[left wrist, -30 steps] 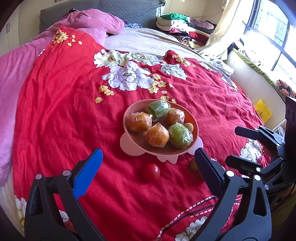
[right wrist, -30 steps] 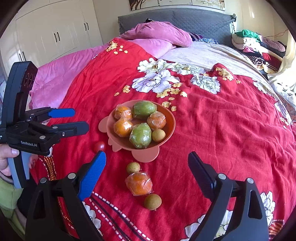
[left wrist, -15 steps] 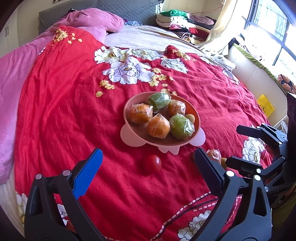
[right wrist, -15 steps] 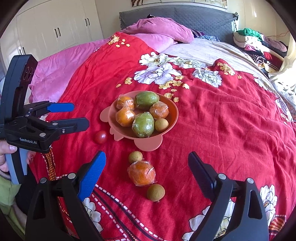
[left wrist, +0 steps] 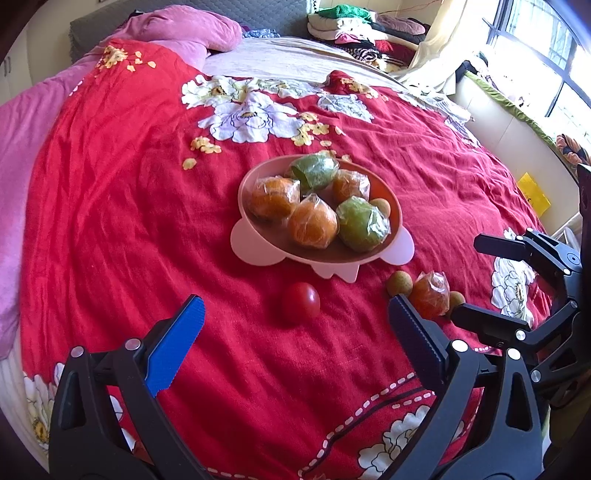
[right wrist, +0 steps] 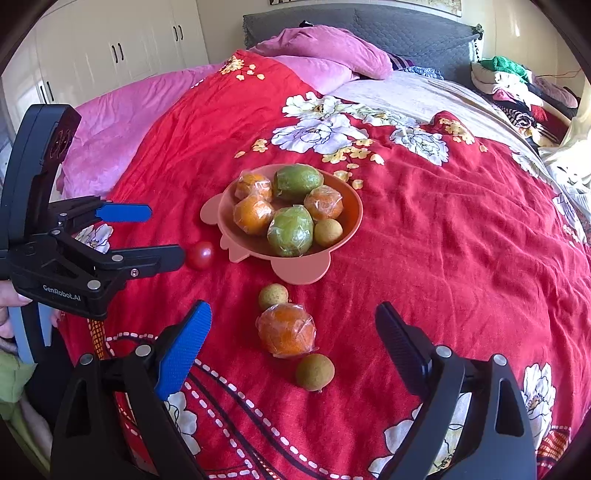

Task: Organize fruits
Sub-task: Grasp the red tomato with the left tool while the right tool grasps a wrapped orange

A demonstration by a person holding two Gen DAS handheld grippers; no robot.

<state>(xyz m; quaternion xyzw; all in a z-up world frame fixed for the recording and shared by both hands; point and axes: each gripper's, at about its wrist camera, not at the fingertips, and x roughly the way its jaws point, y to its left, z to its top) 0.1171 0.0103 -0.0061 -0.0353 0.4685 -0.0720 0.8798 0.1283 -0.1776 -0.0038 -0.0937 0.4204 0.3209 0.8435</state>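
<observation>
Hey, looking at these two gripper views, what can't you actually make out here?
- Nearer longan, left wrist view: mostly hidden behind the wrapped orange and a finger of the right gripper.
- Bowl floor, both views: covered by the wrapped fruit.
- Person's hand, right wrist view: cut off by the left edge, behind the left gripper.
- Clothes pile, left wrist view: too small to tell items apart.
</observation>
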